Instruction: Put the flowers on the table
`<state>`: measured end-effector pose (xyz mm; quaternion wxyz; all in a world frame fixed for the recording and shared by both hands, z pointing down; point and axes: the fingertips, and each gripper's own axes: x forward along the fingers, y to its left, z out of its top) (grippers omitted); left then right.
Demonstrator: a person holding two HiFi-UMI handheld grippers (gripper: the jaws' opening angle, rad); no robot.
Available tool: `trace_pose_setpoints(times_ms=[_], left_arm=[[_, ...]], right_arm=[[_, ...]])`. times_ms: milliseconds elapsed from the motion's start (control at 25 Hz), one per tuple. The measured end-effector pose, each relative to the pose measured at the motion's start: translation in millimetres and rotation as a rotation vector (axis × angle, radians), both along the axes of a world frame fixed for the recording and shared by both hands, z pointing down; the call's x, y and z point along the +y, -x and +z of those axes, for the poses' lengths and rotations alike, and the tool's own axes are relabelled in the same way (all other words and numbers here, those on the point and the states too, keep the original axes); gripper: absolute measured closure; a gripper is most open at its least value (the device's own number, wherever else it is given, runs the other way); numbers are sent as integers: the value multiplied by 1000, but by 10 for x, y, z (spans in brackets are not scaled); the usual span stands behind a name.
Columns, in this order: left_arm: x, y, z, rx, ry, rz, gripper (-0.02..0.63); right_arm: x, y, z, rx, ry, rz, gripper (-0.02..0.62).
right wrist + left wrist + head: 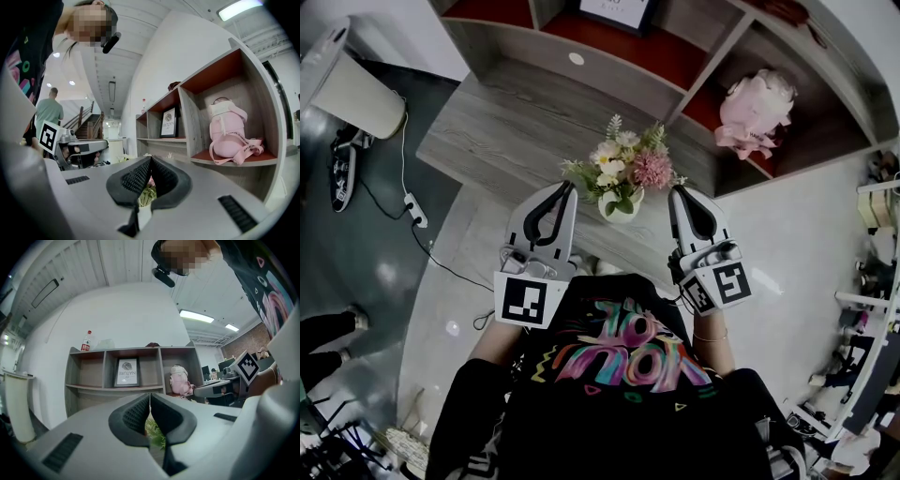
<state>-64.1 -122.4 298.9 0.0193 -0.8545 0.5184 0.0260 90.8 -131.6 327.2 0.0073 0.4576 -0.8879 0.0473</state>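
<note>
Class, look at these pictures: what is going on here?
A person holds a gripper in each hand. The left claw and the right claw are both shut and empty, one at each side of the flowers. The flowers stand in a small white vase on the grey table.

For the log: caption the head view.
Shut left gripper and right gripper flank white vase of pink and cream flowers on grey wooden table.

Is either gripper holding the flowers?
No, the flowers stand in their vase on the table, apart from the left gripper and right gripper.
</note>
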Motion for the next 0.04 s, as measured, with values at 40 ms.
trace_pose_setpoints(times_ms=[40], left_arm=[[1, 7, 5, -2, 1, 1, 577]], right_arm=[[1, 1, 0, 1, -1, 0, 580]])
